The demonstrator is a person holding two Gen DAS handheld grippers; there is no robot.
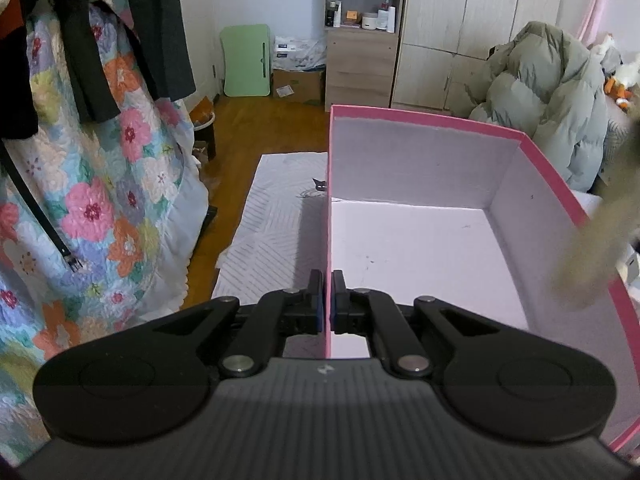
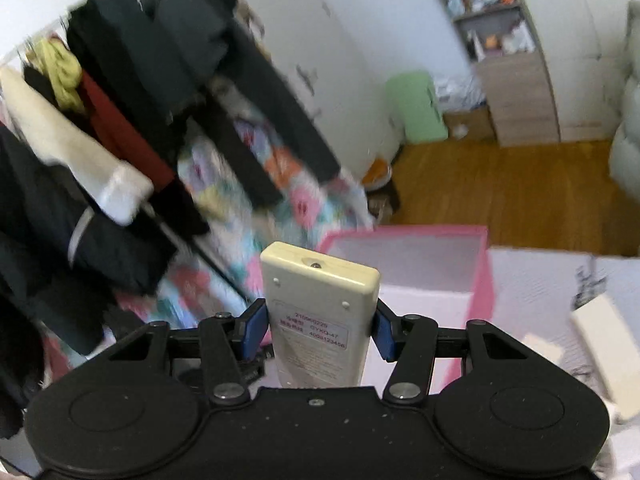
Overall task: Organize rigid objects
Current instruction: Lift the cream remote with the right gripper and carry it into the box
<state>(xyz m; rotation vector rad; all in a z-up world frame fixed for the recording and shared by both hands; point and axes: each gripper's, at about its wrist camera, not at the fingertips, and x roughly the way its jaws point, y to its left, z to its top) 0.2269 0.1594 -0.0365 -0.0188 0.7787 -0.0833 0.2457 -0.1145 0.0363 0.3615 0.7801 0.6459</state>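
A pink box (image 1: 420,120) with a pale lilac inside stands open; nothing lies in the part I see. My left gripper (image 1: 327,300) is shut on the box's left wall, one finger outside and one inside. My right gripper (image 2: 320,330) is shut on a cream remote control (image 2: 320,292), held back side up with its label showing, above the near left part of the pink box (image 2: 482,276). A blurred beige shape (image 1: 600,240) crosses the box's right wall in the left wrist view.
A floral quilt (image 1: 100,200) and dark hanging clothes (image 1: 100,40) are on the left. A white mat (image 1: 276,220) lies on the wood floor. A shelf unit (image 1: 362,32), wardrobe (image 1: 460,32) and grey-green puffer coat (image 1: 552,92) stand behind. White boxes (image 2: 600,340) lie right of the pink box.
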